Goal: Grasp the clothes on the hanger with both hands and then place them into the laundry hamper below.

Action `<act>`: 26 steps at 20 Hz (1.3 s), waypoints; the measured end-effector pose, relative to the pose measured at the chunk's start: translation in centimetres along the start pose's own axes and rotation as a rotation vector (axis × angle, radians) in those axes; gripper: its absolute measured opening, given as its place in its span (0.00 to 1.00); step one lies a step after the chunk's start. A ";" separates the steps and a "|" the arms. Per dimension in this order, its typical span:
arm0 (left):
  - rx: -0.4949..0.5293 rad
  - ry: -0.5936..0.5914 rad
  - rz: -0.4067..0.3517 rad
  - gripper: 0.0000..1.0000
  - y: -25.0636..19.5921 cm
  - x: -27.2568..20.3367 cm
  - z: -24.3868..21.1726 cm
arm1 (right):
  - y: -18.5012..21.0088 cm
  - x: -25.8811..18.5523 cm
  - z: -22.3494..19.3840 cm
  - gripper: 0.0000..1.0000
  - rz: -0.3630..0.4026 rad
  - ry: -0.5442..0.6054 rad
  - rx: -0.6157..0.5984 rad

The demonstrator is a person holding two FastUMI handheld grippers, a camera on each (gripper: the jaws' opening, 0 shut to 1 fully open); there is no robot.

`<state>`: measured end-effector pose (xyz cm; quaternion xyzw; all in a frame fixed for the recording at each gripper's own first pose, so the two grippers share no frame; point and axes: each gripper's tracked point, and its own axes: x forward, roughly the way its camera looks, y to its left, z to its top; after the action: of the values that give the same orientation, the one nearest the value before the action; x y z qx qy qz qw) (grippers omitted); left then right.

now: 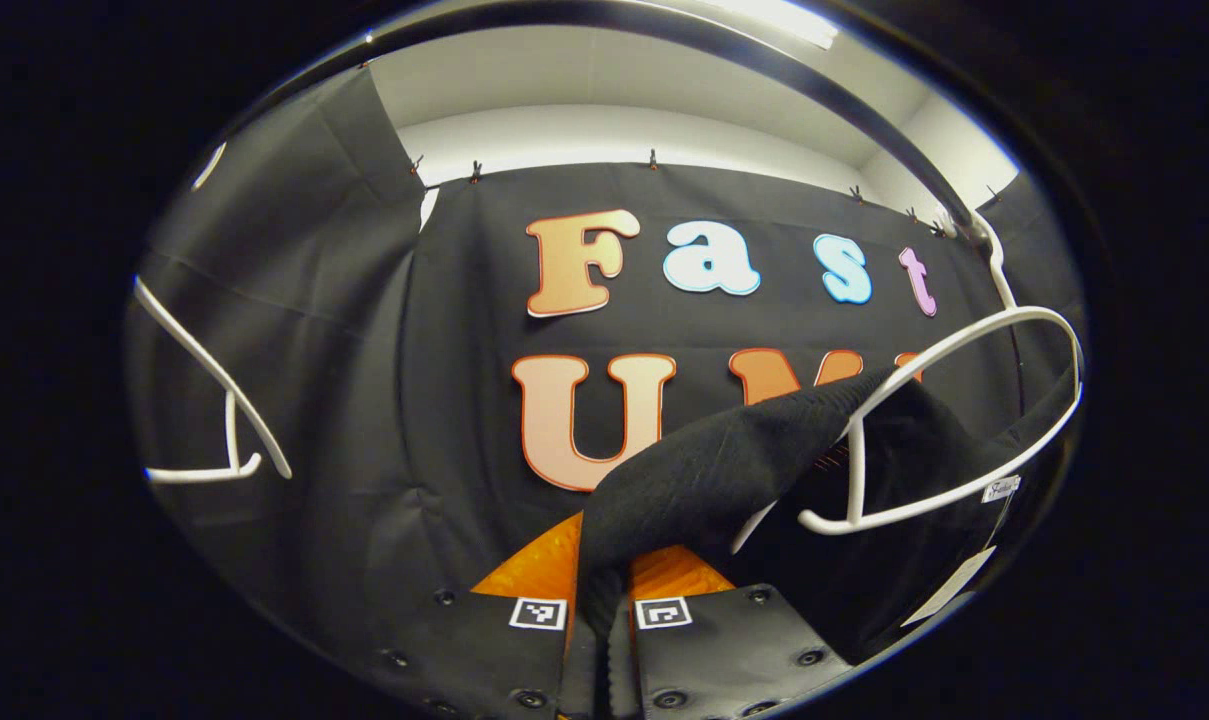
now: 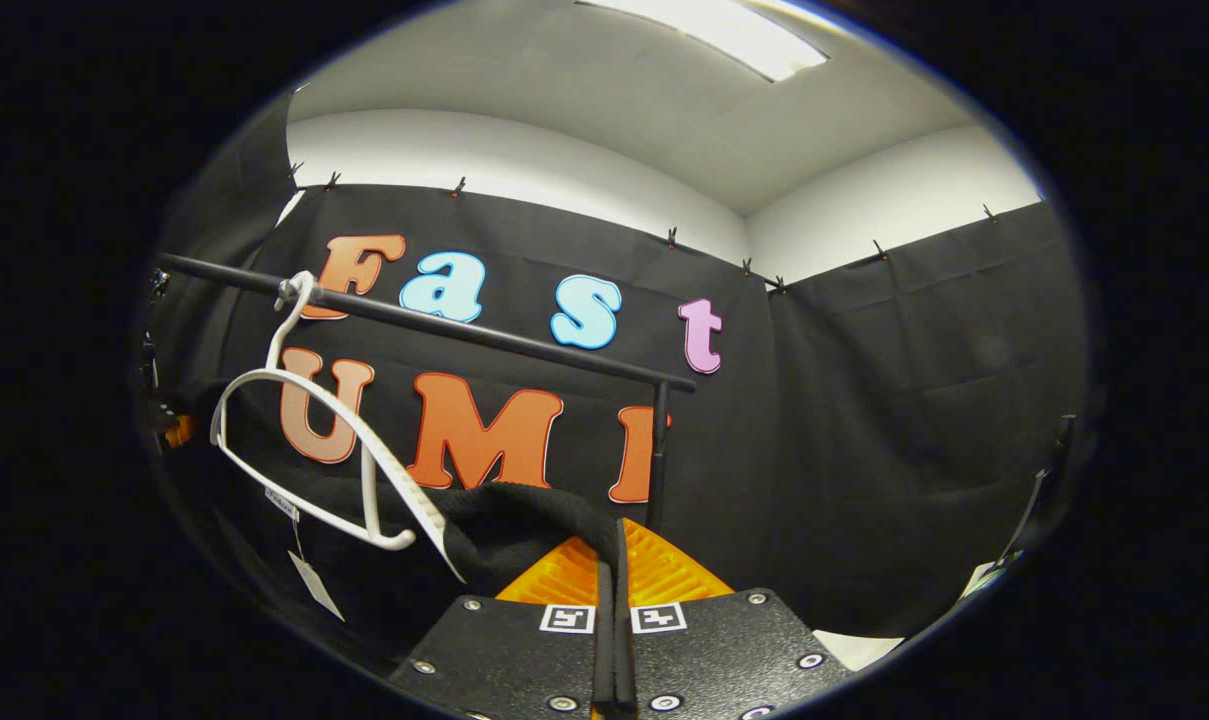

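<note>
On the white hanger (image 1: 949,430) under the black rail (image 2: 434,322) hangs the black garment (image 1: 704,480), with small tags (image 2: 314,585) too blurred to read. Both the left gripper (image 1: 601,610) and the right gripper (image 2: 614,600) pinch its cloth, before black curtain walls.

The garment (image 2: 524,520) drapes the hanger (image 2: 314,450), which hangs from the rail (image 2: 444,325).

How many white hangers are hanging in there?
2. One white hanger carries the black garment at the right of the left gripper view, hooked on the rail. A second, bare hanger shows at the far left edge. More may be hidden.
</note>
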<state>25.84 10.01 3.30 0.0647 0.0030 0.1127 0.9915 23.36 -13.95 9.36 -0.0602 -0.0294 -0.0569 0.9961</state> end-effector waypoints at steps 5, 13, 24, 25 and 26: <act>0.024 0.030 0.003 0.11 -0.3 -0.6 -1.8 | 1.1 -0.8 -2.1 0.00 -0.006 0.021 0.024; -0.023 0.130 -0.044 0.11 -1.6 1.2 -3.9 | 0.3 -1.1 -3.4 0.00 -0.015 0.040 -0.012; -0.036 0.255 -0.053 0.11 -1.0 -3.2 -10.3 | 3.4 -4.8 -8.7 0.00 0.046 0.106 -0.071; -0.025 0.255 -0.052 0.12 -0.8 -3.9 -10.6 | 4.1 -5.4 -9.3 0.00 0.062 0.115 -0.075; -0.020 0.260 -0.056 0.09 -0.6 -4.7 -10.8 | 4.7 -6.2 -9.7 0.00 0.079 0.126 -0.074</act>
<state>21.13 9.73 -7.57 0.0397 0.1323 0.0924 0.9861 18.30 -9.86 -1.21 -0.0942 0.0377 -0.0224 0.9946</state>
